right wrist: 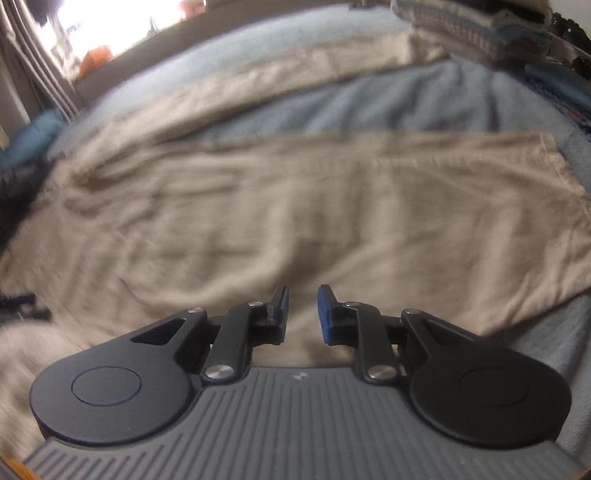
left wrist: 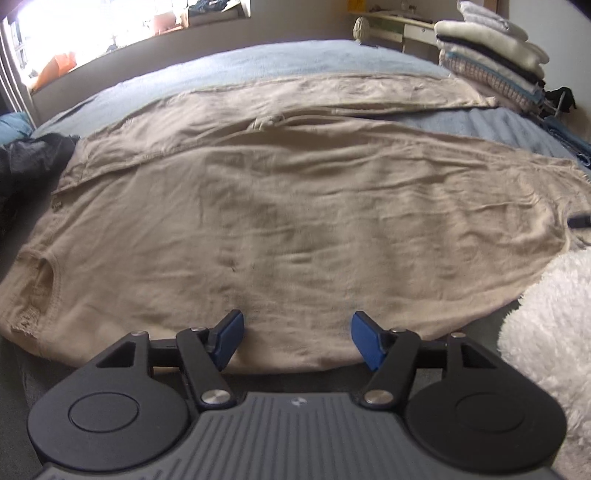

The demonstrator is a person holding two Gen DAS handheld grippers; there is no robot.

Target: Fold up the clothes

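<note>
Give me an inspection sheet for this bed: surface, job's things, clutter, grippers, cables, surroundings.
Surface: bed with a light blue blanket.
Job's things: beige garment spread flat, wrinkled; one strip folded toward the far side.
Clutter: stack of folded clothes at the far right corner; dark clothing at left; white fluffy fabric at right.
Grippers: left gripper open over the garment's near edge; right gripper narrowly open, nothing between its fingers.
Cables: nothing seen.
Surroundings: bright window, white desk.

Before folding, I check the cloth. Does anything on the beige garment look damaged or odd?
Yes. The beige garment has a frayed, torn-looking patch at its near left edge, beside the curved stitched opening. Elsewhere it is only wrinkled.
</note>
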